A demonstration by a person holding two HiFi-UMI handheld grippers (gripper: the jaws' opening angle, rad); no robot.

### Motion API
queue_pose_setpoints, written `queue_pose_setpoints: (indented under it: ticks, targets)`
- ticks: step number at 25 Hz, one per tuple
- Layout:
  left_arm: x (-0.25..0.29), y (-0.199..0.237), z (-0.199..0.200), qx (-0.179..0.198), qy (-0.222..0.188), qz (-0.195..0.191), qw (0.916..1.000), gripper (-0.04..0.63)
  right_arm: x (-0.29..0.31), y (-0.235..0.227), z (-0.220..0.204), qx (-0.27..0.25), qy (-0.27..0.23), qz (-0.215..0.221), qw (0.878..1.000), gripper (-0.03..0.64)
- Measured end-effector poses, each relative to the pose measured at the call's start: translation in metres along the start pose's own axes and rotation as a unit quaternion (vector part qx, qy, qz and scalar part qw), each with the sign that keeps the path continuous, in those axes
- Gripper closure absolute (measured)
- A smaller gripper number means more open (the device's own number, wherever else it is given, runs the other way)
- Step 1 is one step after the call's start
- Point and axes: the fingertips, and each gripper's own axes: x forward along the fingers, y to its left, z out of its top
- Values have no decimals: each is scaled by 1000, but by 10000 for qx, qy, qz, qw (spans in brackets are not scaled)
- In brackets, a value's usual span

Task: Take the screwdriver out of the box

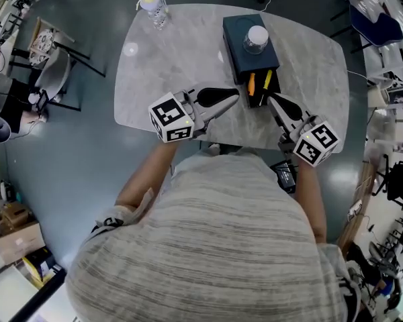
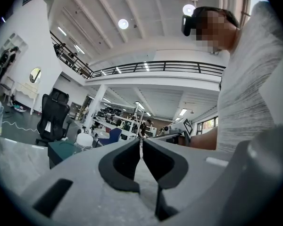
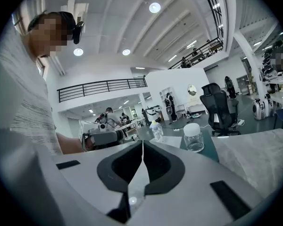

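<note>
The person (image 1: pixel 208 247), in a grey striped shirt, is filling the lower half of the head view and is holding both grippers out over the near edge of the marble table (image 1: pixel 154 72).

The left gripper (image 1: pixel 237 95) is sitting at centre frame with its tip pointing right, towards the box (image 1: pixel 235 52). In its own view its jaws (image 2: pixel 141 142) are pressing together with nothing between them, so it is clenched and empty.

The right gripper (image 1: pixel 269 97) is reaching in from the lower right, with its tip just below the box's open end. Its jaws (image 3: pixel 142 145) are likewise meeting tip to tip on nothing.

The dark teal box is lying in the upper centre of the head view, with its open end facing the person. A clear jar (image 1: pixel 256 39) with a white lid is standing on top of it. In the open end, an orange tool (image 1: pixel 251 84) and a yellow tool (image 1: pixel 266 80) are lying side by side, handles towards the person. I cannot tell which is the screwdriver, and neither gripper is touching them.

A bottle (image 1: pixel 154 9) is standing at the table's upper left corner, well apart from the box. In the right gripper view, the jar (image 3: pixel 194 138) and bottle (image 3: pixel 155 128) are showing just above the jaws.
</note>
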Motion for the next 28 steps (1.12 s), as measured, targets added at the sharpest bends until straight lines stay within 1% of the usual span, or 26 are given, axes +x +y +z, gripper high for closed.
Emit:
queue_pose_setpoints:
  ticks: [4,9,15,23,28]
  targets:
    - [7,9,-4,-61,33,24,10000,577,11,-8,-11,113,185,79,9997,604]
    - [14,20,-16,-236,67,37,9997,577,22,-22,-21,310,337,83,9989,604]
    - [16,32,-29,-404,72,94,9991,577,32,-37,-32,483,489,-65,9976,603]
    - [15,43,-34,-497,35,213,9985,577,40,-52,-33,705,433,-173,9964,603]
    - [16,50,-36,-538,-2,268,9982,577,44,-59,-38,770,510,-225,9955,603]
